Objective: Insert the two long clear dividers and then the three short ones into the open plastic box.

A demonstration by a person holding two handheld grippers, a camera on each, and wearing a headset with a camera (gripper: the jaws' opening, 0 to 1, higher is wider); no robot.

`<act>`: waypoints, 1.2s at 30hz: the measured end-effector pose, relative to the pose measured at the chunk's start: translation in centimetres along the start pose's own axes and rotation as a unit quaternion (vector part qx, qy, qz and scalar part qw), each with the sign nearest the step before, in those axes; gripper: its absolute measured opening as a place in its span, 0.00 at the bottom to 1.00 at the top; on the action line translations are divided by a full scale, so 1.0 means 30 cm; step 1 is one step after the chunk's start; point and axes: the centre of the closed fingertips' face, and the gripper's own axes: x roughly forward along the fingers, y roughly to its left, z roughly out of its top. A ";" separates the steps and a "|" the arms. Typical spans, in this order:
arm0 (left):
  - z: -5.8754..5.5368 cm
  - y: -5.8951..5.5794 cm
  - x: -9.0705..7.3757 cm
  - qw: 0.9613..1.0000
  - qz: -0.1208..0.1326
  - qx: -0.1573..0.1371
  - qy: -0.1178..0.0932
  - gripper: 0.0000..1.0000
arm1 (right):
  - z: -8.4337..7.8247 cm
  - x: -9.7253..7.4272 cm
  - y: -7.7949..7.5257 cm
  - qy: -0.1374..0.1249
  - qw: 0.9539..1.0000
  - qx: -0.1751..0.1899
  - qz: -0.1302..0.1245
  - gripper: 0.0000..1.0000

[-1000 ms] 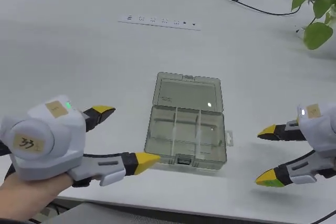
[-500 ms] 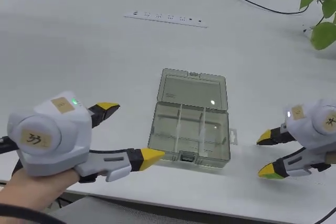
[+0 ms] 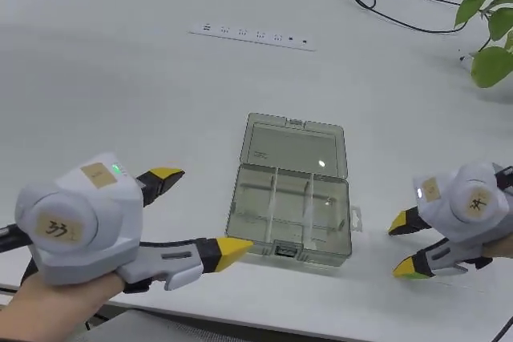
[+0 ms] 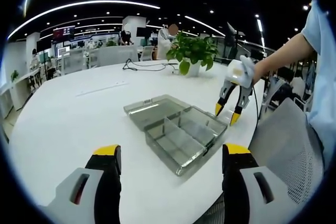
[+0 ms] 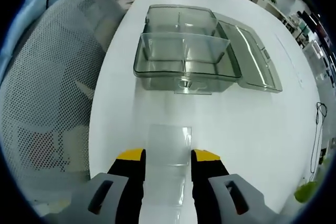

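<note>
Open box [image 3: 290,212] of smoky clear plastic, rectangular, standing close to the near edge of the table [image 3: 120,94]. Its hinged lid lies flat on the far side, and thin clear partitions stand upright in the tray. Smooth white surface runs left, right and far of the box, out to a power strip [image 3: 252,35]. Left gripper [image 3: 199,211], near left of the box: yellow-tipped jaws spread wide, holding nothing. Right gripper [image 3: 405,244], near right, well apart from the box: jaws moderately parted, gripping nothing. A flat clear divider [image 5: 169,139] lies on the table just ahead of its tips, near the table's near edge.
</note>
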 end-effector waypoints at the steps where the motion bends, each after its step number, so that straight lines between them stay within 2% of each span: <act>1: 0.000 0.001 0.000 1.000 0.000 0.000 0.000 0.80 | 0.006 0.002 0.004 -0.002 1.000 0.020 0.000 0.35; 11: 0.010 -0.008 0.005 1.000 -0.007 0.003 -0.002 0.79 | 0.004 -0.001 0.007 0.012 1.000 0.015 0.001 0.33; 18: 0.017 -0.014 0.015 1.000 -0.015 0.001 0.001 0.80 | -0.001 -0.002 0.006 0.014 0.999 0.035 -0.005 0.33; 25: 0.044 -0.009 0.025 1.000 -0.025 0.003 0.001 0.80 | -0.004 -0.003 0.004 0.013 0.998 0.054 -0.012 0.32; 29: 0.052 -0.008 0.033 0.999 -0.032 0.006 0.000 0.79 | -0.014 -0.014 0.005 0.018 0.998 0.054 -0.027 0.32; 31: 0.056 -0.005 0.042 0.999 -0.036 0.002 -0.001 0.79 | -0.005 -0.029 0.003 0.008 0.997 0.070 -0.038 0.32; 36: 0.061 -0.018 0.060 0.999 -0.049 -0.002 0.001 0.78 | 0.014 -0.070 -0.013 -0.010 0.994 0.082 -0.064 0.32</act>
